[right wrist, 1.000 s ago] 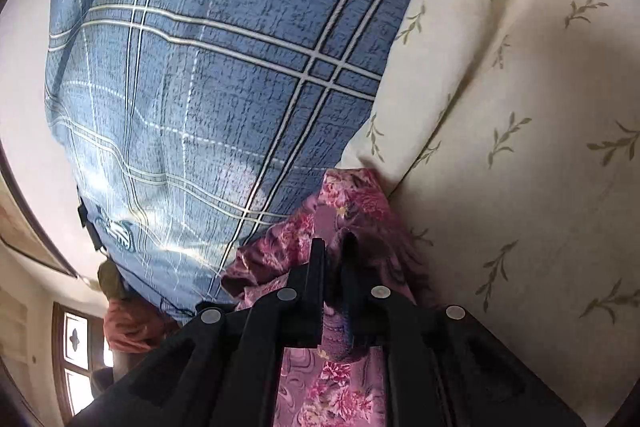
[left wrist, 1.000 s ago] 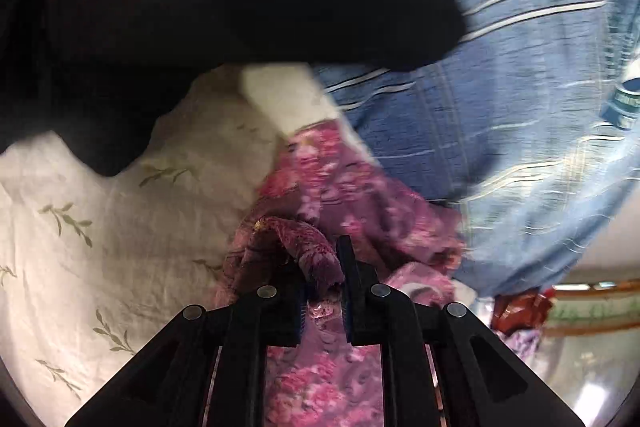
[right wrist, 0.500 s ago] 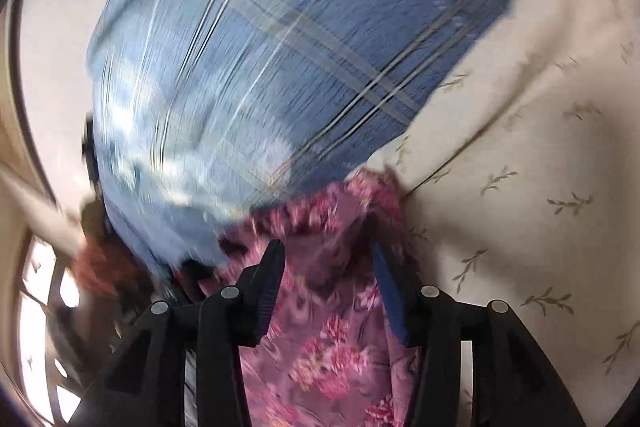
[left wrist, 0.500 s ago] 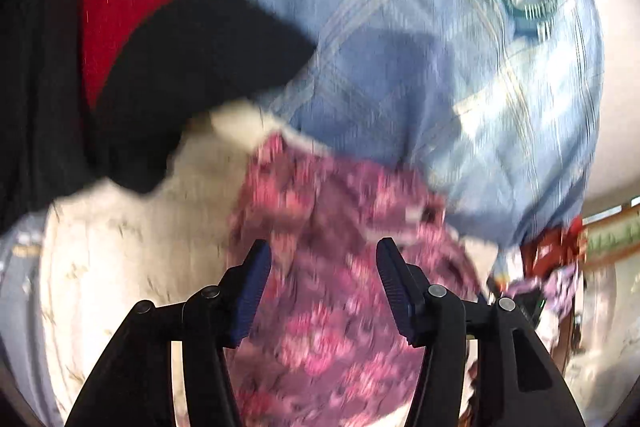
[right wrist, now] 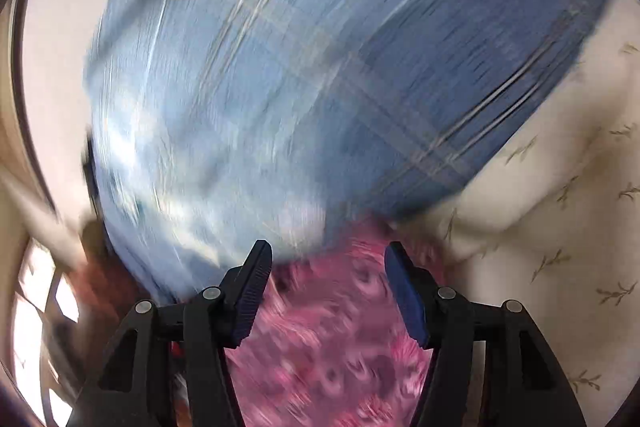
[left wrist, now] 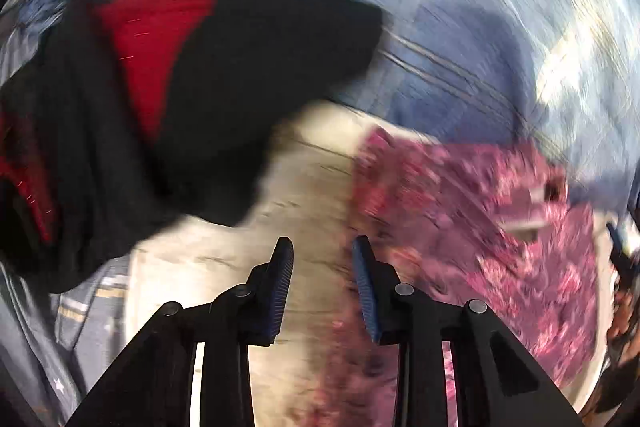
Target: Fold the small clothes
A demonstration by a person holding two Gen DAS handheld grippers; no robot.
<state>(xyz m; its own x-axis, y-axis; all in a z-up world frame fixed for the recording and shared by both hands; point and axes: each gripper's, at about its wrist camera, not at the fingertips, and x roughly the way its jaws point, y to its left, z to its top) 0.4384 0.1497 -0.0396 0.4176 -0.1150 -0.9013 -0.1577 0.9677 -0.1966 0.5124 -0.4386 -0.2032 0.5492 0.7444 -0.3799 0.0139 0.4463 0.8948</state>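
A pink and purple floral garment (left wrist: 472,219) lies on the cream leaf-print sheet (left wrist: 304,195), to the right of my left gripper (left wrist: 322,247). That gripper is open and empty, above the sheet at the garment's left edge. In the right wrist view the same garment (right wrist: 328,339) lies under and between the fingers of my right gripper (right wrist: 328,259), which is open and holds nothing. Both views are blurred by motion.
A blue plaid quilt (right wrist: 304,75) lies beyond the garment, also seen in the left wrist view (left wrist: 460,27). A black and red piece of clothing (left wrist: 192,87) lies at the left. The cream sheet (right wrist: 560,227) spreads to the right. A window shows at lower left (right wrist: 36,299).
Both grippers were shut on the floral garment a second ago; they have opened, let it go and pulled back. The left gripper has swung left, off the garment.
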